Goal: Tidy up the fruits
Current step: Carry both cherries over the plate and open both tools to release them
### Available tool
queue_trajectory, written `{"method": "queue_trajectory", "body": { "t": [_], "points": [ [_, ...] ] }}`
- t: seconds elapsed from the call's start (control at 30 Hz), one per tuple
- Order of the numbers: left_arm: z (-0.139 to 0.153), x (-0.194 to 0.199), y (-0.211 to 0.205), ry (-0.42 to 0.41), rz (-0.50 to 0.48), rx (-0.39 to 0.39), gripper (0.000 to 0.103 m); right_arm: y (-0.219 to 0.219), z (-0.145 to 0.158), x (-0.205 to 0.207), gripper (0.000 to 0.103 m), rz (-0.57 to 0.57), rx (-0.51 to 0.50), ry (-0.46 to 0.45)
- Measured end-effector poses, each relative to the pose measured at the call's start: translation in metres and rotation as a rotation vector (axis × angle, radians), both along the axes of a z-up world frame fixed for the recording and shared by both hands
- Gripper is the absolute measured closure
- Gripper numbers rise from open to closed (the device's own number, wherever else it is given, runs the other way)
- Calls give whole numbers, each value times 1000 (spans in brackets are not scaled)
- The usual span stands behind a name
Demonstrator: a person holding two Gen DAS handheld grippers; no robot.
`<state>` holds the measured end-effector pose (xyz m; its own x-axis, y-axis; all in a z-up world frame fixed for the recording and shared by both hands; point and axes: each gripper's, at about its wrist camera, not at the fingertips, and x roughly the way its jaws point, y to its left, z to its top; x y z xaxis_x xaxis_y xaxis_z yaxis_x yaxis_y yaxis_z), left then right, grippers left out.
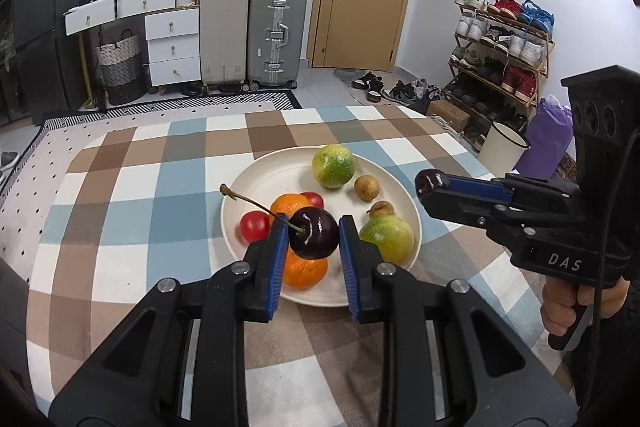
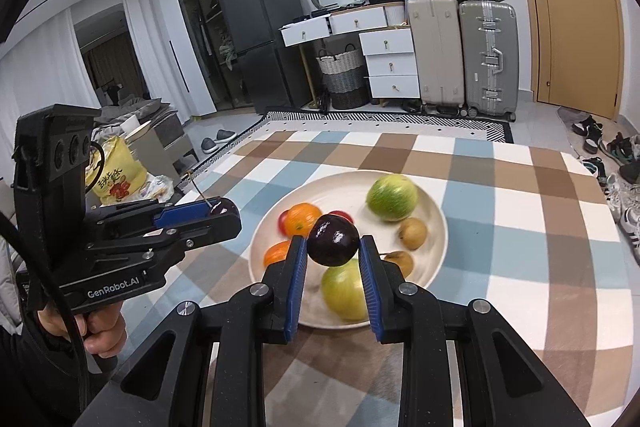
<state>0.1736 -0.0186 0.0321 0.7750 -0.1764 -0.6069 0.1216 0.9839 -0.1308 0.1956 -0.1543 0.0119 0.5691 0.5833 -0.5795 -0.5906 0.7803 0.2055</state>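
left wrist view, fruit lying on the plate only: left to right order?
Red tomato → orange → upper green fruit → upper brown fruit → lower green fruit. Second tomato and second brown fruit skipped: overlapping positions.

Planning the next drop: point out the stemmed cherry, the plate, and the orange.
stemmed cherry (image 1: 314,233), left wrist view, middle of its dark skin.
plate (image 1: 256,183), left wrist view, bare inner wall.
orange (image 2: 302,217), right wrist view, top of the peel.

Glossy fruit, matt plate, woven cloth

Dark cherry (image 1: 314,233) shines glossy; cream plate (image 1: 256,179) looks matt and smooth; checked tablecloth (image 1: 132,195) is soft fabric.
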Motion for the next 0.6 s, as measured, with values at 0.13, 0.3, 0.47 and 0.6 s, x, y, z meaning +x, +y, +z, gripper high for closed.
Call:
{"method": "queue_trajectory", "body": {
  "t": [0.13,0.3,0.47,0.6],
  "points": [
    [-1,10,-9,0,-3,27,80,-4,0,8,76,-11,-5,0],
    [-5,24,-20,6,-16,50,80,-6,-2,16,76,-16,-6,11],
    [-11,38,-27,15,-24,62,80,-5,-6,24,76,-19,-9,22],
    [-16,46,-30,19,-24,70,80,-3,-11,31,76,-22,-17,34]
  ]
}}
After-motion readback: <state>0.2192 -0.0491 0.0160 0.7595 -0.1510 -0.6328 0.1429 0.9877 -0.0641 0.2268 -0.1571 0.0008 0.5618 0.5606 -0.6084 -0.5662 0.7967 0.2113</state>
